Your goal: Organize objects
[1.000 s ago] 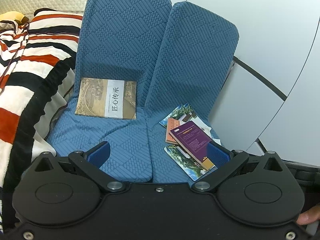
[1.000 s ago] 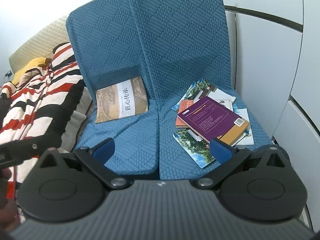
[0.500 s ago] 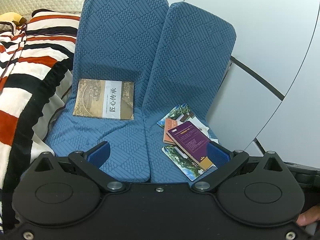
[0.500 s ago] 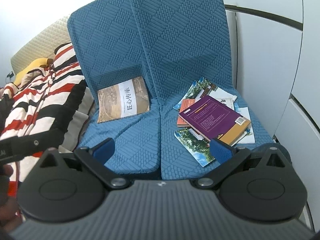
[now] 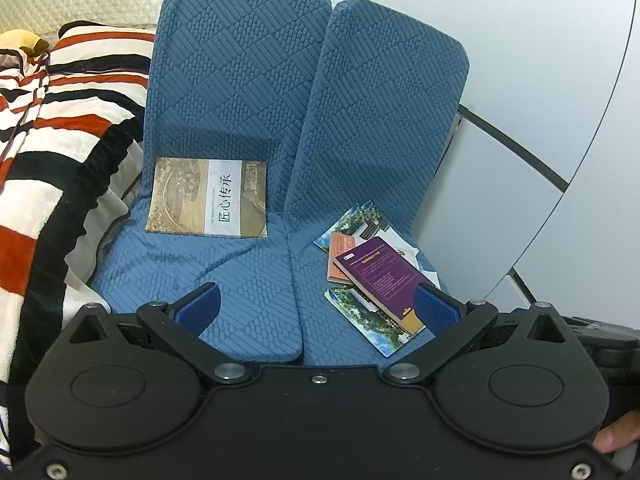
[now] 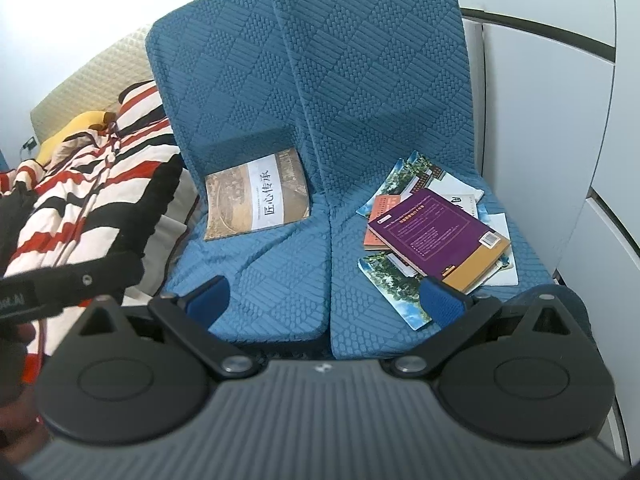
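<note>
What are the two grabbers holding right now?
Nothing. The left gripper and right gripper both have their jaws wide open and empty. The purple book lies untouched on the pile.

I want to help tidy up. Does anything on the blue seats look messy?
Yes. On the right seat, the purple book sits crooked atop a scattered pile of booklets, all pointing different ways. The brown book on the left seat lies neatly alone.

A home bedroom: striped blanket [image 5: 60, 128], quilted headboard [image 5: 80, 4], blue floor chairs [image 5: 240, 92], white wardrobe panels [image 5: 540, 60].
</note>
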The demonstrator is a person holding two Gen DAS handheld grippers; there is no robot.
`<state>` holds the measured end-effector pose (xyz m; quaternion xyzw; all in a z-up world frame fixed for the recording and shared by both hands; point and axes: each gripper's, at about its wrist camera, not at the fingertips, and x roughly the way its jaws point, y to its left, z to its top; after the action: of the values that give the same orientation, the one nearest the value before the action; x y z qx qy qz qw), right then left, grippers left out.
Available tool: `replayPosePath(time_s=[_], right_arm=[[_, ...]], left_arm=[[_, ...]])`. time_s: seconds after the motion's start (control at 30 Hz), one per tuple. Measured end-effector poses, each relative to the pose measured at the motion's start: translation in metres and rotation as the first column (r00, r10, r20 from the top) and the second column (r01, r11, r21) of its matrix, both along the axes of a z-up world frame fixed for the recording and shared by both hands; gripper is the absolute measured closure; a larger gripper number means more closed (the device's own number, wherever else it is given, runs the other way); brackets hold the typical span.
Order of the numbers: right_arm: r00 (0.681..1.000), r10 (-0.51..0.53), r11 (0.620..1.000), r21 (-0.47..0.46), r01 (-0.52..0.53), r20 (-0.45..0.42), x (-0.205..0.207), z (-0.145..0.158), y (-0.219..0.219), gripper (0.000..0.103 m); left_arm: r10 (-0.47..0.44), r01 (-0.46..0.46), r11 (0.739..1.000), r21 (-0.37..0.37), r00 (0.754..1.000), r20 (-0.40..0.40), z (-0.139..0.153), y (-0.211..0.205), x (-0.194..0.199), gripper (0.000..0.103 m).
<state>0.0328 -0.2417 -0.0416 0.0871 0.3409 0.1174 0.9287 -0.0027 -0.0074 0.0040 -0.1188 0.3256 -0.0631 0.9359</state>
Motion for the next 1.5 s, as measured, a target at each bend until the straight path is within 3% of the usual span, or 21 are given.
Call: replayPosePath(time_s=[0.87,1.5], right_arm=[[1.0,-0.026,1.0,0.004,0.026,-0.007,0.026,-0.019,-0.001,0.0],[0.999,-0.002,1.0,-0.019,0.001,-0.052,0.084,-0.065,0.018,0.0]], left_arm=[[0.035,-0.035,0.999,-0.028,0.999,-0.023,-0.029,0.006,0.031,0.0],[0.089,-0.091,0.995,-0.049,0.995,-0.042,-0.083,0.033,0.095,0.0]])
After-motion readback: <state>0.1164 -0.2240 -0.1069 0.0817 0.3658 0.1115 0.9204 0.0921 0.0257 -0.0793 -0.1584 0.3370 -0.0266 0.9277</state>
